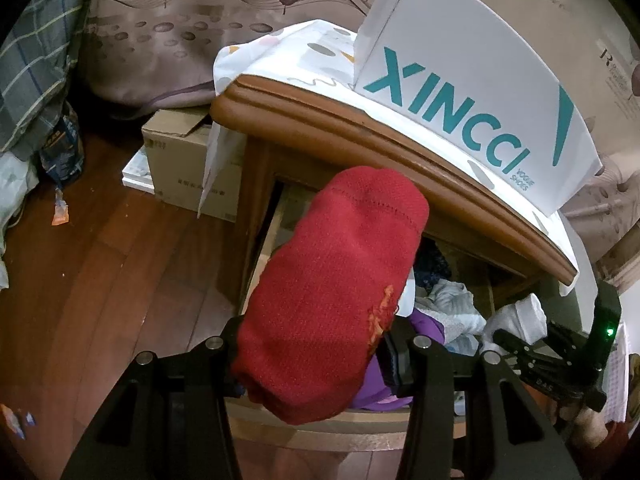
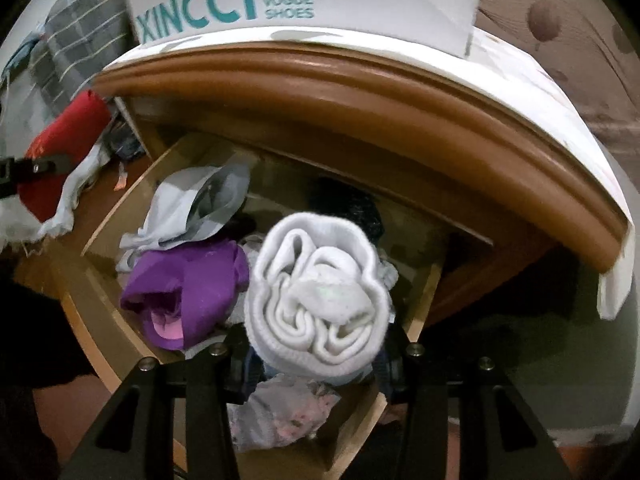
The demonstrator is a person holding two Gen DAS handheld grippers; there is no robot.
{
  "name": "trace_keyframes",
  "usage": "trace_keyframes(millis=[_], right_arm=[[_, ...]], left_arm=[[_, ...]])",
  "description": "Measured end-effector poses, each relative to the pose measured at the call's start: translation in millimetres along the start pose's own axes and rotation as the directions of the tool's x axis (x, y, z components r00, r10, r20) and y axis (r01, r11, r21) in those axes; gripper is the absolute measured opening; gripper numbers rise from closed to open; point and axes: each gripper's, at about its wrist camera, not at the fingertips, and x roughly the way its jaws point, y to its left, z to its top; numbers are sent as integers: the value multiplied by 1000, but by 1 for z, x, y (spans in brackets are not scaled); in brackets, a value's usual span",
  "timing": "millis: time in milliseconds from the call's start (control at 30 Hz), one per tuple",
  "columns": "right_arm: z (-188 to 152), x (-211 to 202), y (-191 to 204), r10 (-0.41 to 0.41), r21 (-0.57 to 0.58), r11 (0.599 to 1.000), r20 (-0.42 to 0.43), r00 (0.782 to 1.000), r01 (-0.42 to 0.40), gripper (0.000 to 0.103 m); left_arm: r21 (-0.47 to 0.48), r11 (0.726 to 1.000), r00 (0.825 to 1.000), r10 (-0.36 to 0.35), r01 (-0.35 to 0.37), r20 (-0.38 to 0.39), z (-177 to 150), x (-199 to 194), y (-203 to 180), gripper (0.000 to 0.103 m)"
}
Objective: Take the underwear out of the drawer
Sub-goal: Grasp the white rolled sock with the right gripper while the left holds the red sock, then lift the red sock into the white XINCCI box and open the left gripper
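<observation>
Above the open drawer [image 2: 104, 240], my left gripper [image 1: 312, 356] clamps a red roll [image 1: 336, 288]; my right gripper [image 2: 316, 344] clamps a white roll [image 2: 320, 296]. Both soft, light, compressible; mid-roll grip looks best. Purple piece [image 2: 188, 280] remains inside.

Two grippers: left [image 1: 316, 354], right [image 2: 316, 354]. One red roll [image 1: 332, 292], one white roll [image 2: 320, 296], one purple garment [image 2: 188, 284], one drawer [image 2: 100, 320], one shoebox [image 1: 472, 92], one cardboard box [image 1: 188, 156].
</observation>
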Motion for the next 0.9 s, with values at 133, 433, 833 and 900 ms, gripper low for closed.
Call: trace_keyframes(millis=[133, 433, 833, 900], right_arm=[[-6, -9, -1, -61, 40, 997, 17, 998, 60, 45], [-21, -20, -20, -121, 203, 973, 34, 992, 112, 45], [-30, -22, -30, -98, 275, 957, 17, 995, 89, 45], [-30, -22, -31, -109, 277, 956, 17, 994, 100, 45]], left_arm=[[26, 999, 999, 34, -35, 32, 0, -7, -2, 45], [15, 998, 993, 65, -67, 96, 0, -37, 1, 45], [116, 991, 975, 40, -67, 217, 74, -127, -33, 45], [155, 985, 967, 32, -73, 255, 91, -138, -47, 45]])
